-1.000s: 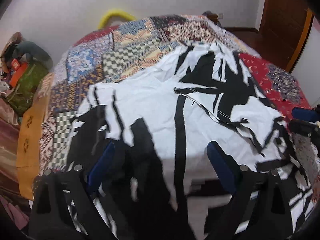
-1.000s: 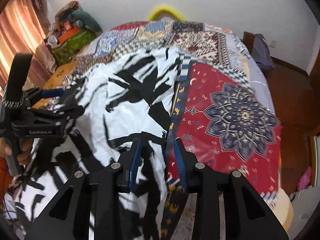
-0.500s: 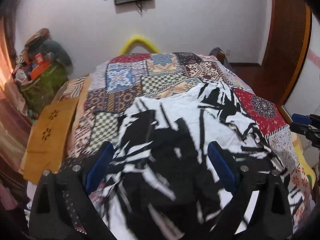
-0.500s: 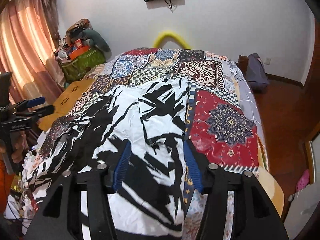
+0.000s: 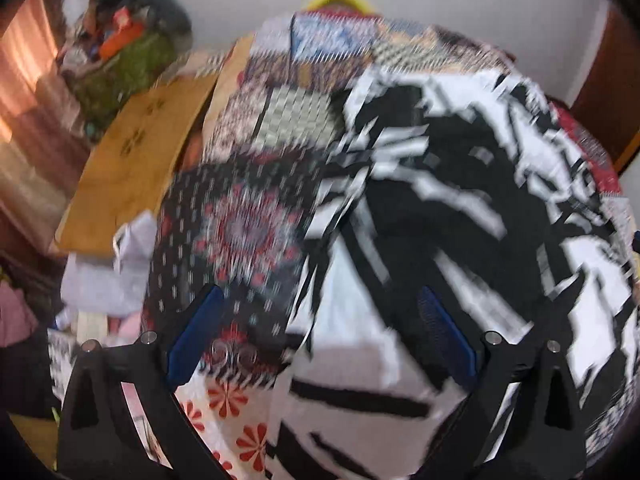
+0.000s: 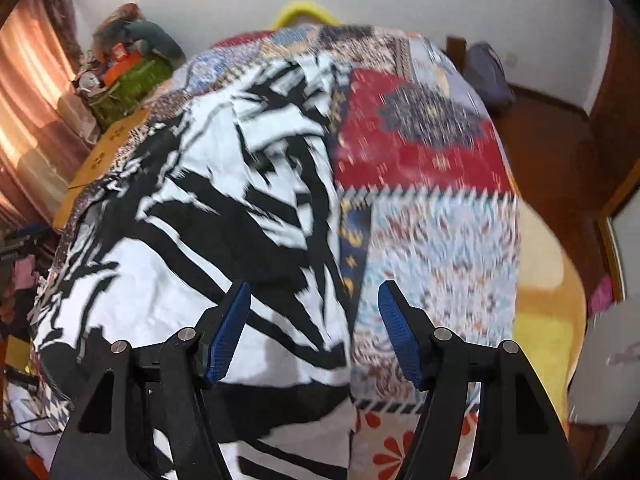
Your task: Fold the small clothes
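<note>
A black-and-white patterned garment lies spread over a patchwork bedspread; it also shows in the right wrist view. My left gripper is open and empty, above the garment's near left edge. My right gripper is open and empty, above the garment's near right edge, where it meets the bedspread. Both views are motion-blurred.
A wooden board lies left of the bed, with a green bag of clutter and curtains beyond. A yellow arc shows behind the bed's far end. A dark bag and wooden floor lie to the right.
Both grippers pulled back toward the near edge of the bed. The right gripper opened wider, from nearly shut to open. The left gripper swung left, so more bedspread shows.
</note>
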Available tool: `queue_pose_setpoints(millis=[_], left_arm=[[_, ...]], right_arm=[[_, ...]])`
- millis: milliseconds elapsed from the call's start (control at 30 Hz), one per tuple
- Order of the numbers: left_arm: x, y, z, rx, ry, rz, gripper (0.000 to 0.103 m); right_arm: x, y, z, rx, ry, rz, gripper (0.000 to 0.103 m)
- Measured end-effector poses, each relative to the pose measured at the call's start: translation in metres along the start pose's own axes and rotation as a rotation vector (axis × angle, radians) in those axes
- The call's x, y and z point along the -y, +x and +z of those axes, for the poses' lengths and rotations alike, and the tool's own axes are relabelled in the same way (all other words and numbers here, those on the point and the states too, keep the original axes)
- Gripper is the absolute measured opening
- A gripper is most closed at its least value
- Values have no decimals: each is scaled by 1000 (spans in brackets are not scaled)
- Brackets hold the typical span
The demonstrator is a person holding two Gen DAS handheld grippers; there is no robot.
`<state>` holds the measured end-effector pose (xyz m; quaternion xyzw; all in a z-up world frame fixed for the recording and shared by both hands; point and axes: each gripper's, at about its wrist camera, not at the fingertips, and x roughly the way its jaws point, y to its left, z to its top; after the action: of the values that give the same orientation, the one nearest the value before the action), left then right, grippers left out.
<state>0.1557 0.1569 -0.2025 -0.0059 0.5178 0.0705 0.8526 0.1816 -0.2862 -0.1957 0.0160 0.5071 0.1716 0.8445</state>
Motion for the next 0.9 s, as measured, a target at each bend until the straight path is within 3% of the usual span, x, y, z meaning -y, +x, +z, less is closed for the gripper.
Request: queue_pose_setpoints(millis=[133, 233, 333, 400, 433, 467, 500, 767, 900], left_arm=[[-6, 22, -17, -55, -15, 9, 94], [-8, 38, -23, -101, -38, 21, 76], [-12, 47, -25, -118, -92, -46, 57], [-12, 49, -24, -129, -111, -104, 21], [-10, 49, -23, -133, -110, -106, 14], [-7, 48, -22, -136, -105, -108, 8], [-4, 46, -19, -132, -99, -122, 7], [6, -5, 38, 44, -66, -147, 5], [5, -9, 76, 116, -68, -106, 5]], right_arm=[[10, 15, -13, -52, 47, 24, 63], [9, 28, -22, -97, 53, 50, 63], [6, 29, -25, -75, 47, 64, 59], [3, 27, -24, -72, 50, 105, 34], [1, 27, -23, -74, 48, 115, 28], [-1, 28, -21, -73, 41, 112, 15], [-4, 27, -18, -71, 32, 117, 9], [-13, 0, 33, 79, -11, 154, 6], [-12, -3, 68, 151, -14, 122, 6]])
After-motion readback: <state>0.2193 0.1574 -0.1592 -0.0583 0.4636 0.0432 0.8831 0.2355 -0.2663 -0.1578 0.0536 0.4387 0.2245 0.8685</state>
